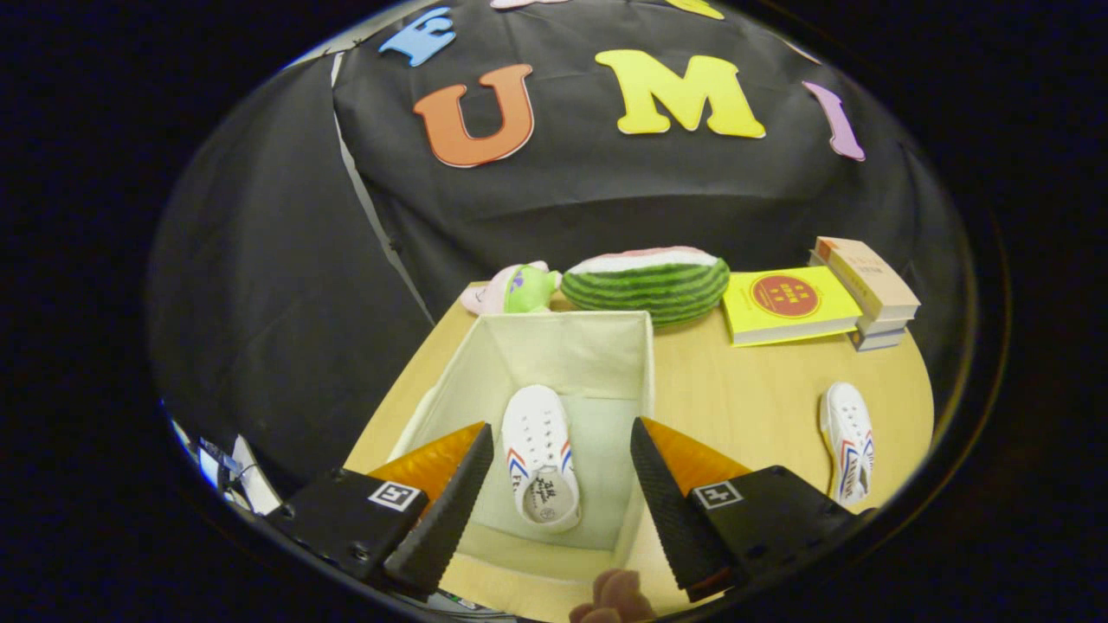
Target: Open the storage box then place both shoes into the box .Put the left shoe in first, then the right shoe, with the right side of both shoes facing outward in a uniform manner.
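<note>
The cream fabric storage box [606, 346] stands open on the wooden table, directly below and ahead of my fingers. One white shoe [540, 454] with red and blue stripes lies on the box floor, toe pointing away, seen between my fingers but well below them. My gripper [561, 450] hovers above the box, open, with nothing between its fingers. The second white shoe [848, 441] lies on the table to the right of the box, beyond my right finger.
Behind the box lie a watermelon-shaped plush [645, 285] and a small pink and green plush [511, 290]. A yellow book [788, 303] and a stack of books [866, 290] sit at the back right. A brown plush bit [615, 597] shows near the box's front.
</note>
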